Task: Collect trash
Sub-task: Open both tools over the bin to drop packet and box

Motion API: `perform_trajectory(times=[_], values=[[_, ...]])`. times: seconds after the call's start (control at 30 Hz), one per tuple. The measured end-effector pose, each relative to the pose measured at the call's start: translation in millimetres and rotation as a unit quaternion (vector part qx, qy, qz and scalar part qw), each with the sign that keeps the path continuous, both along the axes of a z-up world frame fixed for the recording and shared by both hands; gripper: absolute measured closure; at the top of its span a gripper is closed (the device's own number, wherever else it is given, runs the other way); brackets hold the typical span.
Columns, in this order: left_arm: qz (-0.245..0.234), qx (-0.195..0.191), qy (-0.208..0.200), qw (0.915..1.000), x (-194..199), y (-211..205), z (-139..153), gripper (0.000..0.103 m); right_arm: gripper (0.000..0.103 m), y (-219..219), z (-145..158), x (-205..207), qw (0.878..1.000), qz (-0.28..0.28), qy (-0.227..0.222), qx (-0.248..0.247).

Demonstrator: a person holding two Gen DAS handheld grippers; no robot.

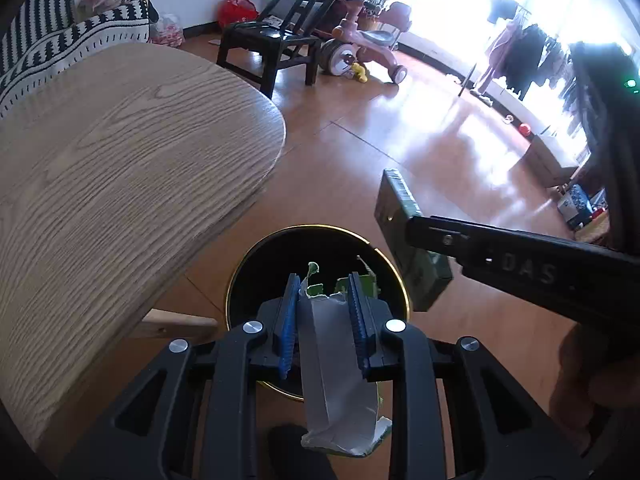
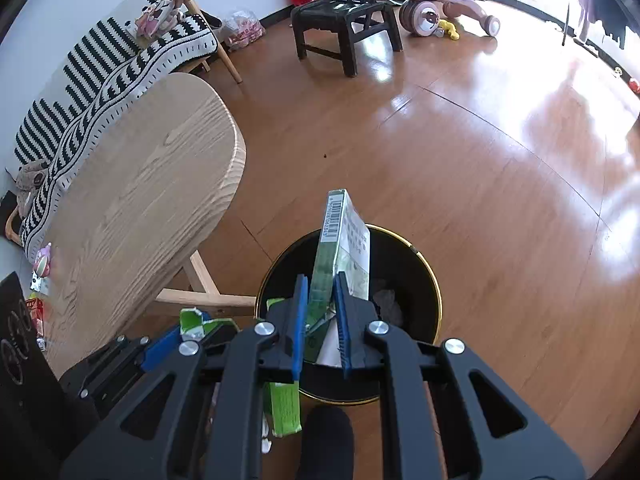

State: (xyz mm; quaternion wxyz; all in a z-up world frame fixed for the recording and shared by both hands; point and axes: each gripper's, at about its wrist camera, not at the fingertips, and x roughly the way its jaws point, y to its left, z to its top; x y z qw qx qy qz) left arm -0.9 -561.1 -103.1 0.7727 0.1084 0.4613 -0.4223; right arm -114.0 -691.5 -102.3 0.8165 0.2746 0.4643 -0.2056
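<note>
A round black bin with a gold rim (image 1: 400, 280) (image 2: 434, 280) stands on the floor beside the table. My left gripper (image 1: 325, 280) hangs over the bin, shut on a torn green and white carton (image 1: 336, 360) whose silver inside faces the camera. My right gripper (image 2: 320, 280) is also above the bin, shut on a flat green box with a barcode (image 2: 340, 240) that stands upright between the blue pads. In the left wrist view the green box (image 1: 400, 216) and the right gripper's black finger show at the right. The left gripper with its carton (image 2: 196, 322) appears at lower left in the right wrist view.
A light oak table (image 1: 120, 184) (image 2: 140, 184) sits left of the bin, its leg (image 2: 208, 292) close to the rim. Small items (image 2: 38, 280) lie on its far end. A striped sofa, a black chair (image 2: 344, 20) and a pink tricycle (image 1: 360, 48) stand farther off on the wooden floor.
</note>
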Motion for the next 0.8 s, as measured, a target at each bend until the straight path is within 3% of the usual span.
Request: perform_trajectory(times=[0.37, 0.43, 0.47, 0.5, 0.53, 0.57, 0.6, 0.8], values=[[0.011, 0.001, 0.001, 0.9999, 8, -11, -7, 0.077, 0.089, -1, -1, 4, 1.0, -0.007, 0.004, -0.002], [0.01, -0.002, 0.003, 0.9999, 10, -11, -7, 0.072, 0.089, -3, 0, 3, 1.0, -0.01, 0.003, -0.002], [0.009, -0.004, 0.003, 0.9999, 10, -11, -7, 0.064, 0.087, -3, 0, 3, 1.0, -0.011, 0.0, -0.001], [0.008, -0.005, 0.002, 0.9999, 10, -11, -7, 0.051, 0.084, -4, 1, 3, 1.0, -0.013, -0.002, 0.001], [0.009, -0.007, 0.001, 0.9999, 11, -10, -7, 0.042, 0.072, -3, 2, 3, 1.0, -0.016, -0.005, -0.002], [0.011, -0.009, -0.002, 0.9999, 10, -10, -6, 0.038, 0.049, -2, 4, 3, 1.0, -0.018, -0.009, -0.005], [0.011, -0.01, -0.003, 0.9999, 10, -10, -5, 0.034, 0.041, -1, 8, 2, 1.0, -0.02, -0.017, -0.01], [0.011, -0.013, 0.001, 0.9999, 7, 0, -1, 0.03, 0.038, 1, 23, 0, 0.998, -0.033, -0.038, -0.027]])
